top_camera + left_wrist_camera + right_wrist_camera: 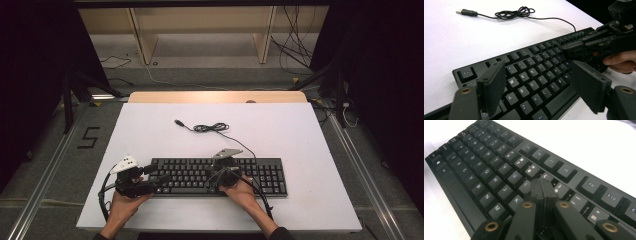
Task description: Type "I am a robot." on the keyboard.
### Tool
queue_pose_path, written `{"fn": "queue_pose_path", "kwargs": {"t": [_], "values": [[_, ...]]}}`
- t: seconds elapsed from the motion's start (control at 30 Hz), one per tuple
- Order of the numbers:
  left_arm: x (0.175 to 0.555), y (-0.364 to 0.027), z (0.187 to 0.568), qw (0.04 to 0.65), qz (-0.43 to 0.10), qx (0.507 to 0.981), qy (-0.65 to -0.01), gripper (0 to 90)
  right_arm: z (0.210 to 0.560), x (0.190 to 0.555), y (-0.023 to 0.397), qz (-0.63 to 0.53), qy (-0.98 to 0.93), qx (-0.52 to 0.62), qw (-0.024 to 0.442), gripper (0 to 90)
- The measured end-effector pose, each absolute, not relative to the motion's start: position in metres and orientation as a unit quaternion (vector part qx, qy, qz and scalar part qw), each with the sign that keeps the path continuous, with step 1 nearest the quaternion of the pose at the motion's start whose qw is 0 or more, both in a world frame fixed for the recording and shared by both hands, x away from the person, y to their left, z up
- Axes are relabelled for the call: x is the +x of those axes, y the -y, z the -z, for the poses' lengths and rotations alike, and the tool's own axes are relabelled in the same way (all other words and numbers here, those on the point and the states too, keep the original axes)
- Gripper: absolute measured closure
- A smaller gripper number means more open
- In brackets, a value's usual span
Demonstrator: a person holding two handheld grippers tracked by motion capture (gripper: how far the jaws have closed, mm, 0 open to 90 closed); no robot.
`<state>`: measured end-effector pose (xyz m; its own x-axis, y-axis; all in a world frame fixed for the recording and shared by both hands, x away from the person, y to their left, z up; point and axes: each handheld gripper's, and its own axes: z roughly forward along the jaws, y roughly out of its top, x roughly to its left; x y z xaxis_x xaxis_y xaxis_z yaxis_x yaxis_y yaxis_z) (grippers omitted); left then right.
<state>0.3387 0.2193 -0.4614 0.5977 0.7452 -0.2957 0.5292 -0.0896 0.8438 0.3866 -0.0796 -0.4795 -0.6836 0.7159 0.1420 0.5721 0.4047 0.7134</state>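
1. Currently, a black keyboard (220, 176) is seen flat on the white table (150, 125), right under both sets of jaws.
2. Right gripper (543, 188) is held with jaws pressed together, nothing between them; tips are set down among the keys near I, O and K, in the middle of the key field.
3. Seen from the left gripper view, the right gripper (574, 48) is laid low across the keyboard's middle rows, with a hand (621, 61) behind it.
4. Left gripper (536, 85) is held with jaws wide apart and empty; the left end of the keyboard is framed between them, letters W, E, R, S, D in the gap.
5. Whether the left jaws touch the keys cannot be told.
6. Keyboard cable (212, 128) is trailed away beyond the jaws, bunched in a loose coil, its plug (466, 12) lying free on the table, well apart from both grippers.
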Motion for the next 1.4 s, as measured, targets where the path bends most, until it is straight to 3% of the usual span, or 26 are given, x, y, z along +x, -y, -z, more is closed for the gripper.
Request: {"fn": "queue_pose_path", "kwargs": {"t": [0.1,0.43,0.63,0.8,1.17,1.4], "values": [[0.339,-0.218,0.462,0.513,-0.105,0.732,-0.436,28.1,0.479,0.387,0.081,-0.39,-0.828,0.392,0.088,88.7],[0.343,-0.215,0.462,0.504,-0.103,0.737,-0.437,31.9,0.465,0.38,0.091,-0.434,-0.807,0.393,0.078,72.7],[0.348,-0.209,0.463,0.491,-0.1,0.745,-0.441,41.3,0.459,0.373,0.098,-0.446,-0.804,0.387,0.074,57.1],[0.352,-0.205,0.463,0.482,-0.096,0.753,-0.438,52.6,0.455,0.369,0.101,-0.457,-0.8,0.383,0.07,49.3],[0.363,-0.193,0.463,0.462,-0.086,0.778,-0.418,78.2,0.449,0.356,0.111,-0.48,-0.791,0.372,0.076,42.3],[0.372,-0.18,0.469,0.437,-0.078,0.795,-0.413,87.0,0.451,0.351,0.116,-0.48,-0.792,0.37,0.076,40.1]]}}
